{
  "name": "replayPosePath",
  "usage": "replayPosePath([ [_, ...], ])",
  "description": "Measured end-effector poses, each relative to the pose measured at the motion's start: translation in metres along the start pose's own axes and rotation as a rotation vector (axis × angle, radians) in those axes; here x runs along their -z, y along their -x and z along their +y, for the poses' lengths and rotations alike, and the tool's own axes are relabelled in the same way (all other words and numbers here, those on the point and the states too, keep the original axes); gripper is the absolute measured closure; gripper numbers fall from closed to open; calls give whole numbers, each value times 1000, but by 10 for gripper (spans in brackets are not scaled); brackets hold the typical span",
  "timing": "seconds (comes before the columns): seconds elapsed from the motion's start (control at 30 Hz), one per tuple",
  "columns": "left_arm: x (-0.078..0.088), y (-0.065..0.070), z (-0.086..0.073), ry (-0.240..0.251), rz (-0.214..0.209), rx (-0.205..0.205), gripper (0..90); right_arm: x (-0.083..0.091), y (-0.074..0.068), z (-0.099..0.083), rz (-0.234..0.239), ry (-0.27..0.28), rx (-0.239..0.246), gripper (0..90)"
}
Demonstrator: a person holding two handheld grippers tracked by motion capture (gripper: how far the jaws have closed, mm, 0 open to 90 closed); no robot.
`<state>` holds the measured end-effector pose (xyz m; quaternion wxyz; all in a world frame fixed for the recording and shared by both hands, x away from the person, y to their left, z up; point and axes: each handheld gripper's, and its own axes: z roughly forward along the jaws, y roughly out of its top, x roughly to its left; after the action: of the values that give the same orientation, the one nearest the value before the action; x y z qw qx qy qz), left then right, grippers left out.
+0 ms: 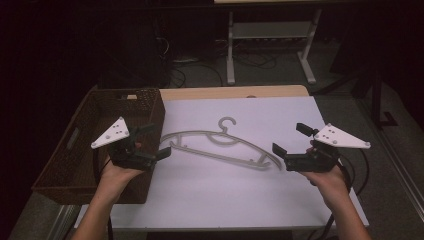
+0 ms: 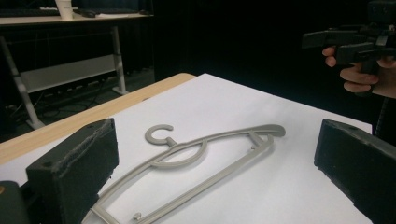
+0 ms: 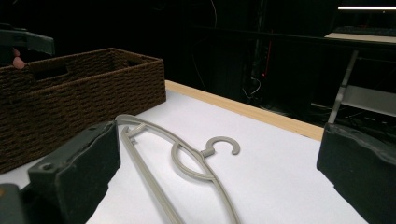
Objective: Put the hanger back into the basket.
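Observation:
A grey plastic clothes hanger (image 1: 220, 145) lies flat in the middle of the white table top (image 1: 225, 200), hook toward the far side. My left gripper (image 1: 156, 141) hovers at the hanger's left end, jaws open and holding nothing. At the hanger's right end my right gripper (image 1: 291, 139) is also open and holding nothing. The left gripper view looks along the hanger (image 2: 196, 163) between the wide-apart jaws of the left gripper (image 2: 215, 140), with the right gripper (image 2: 345, 42) farther off. In the right gripper view the hanger (image 3: 187, 163) lies ahead of the right gripper (image 3: 217, 144).
A brown woven basket (image 1: 155, 115) stands on the table's left side, close behind my left hand; it also shows in the right gripper view (image 3: 84, 93). A wooden strip (image 1: 230, 92) runs along the table's far edge. Beyond it a metal desk frame (image 1: 270, 35) stands among floor cables.

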<state>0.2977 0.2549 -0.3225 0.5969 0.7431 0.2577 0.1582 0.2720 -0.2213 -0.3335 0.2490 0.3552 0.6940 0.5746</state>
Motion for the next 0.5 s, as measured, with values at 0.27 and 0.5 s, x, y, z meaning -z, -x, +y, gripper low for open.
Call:
replayPosePath([
  [0.27, -10, 8, 3, -30, -30, -11, 0, -4, 0, 1, 9, -10, 17, 0],
  [0.5, -20, 16, 5, -44, -57, -21, 0, -9, 1, 3, 17, -25, 25, 0],
])
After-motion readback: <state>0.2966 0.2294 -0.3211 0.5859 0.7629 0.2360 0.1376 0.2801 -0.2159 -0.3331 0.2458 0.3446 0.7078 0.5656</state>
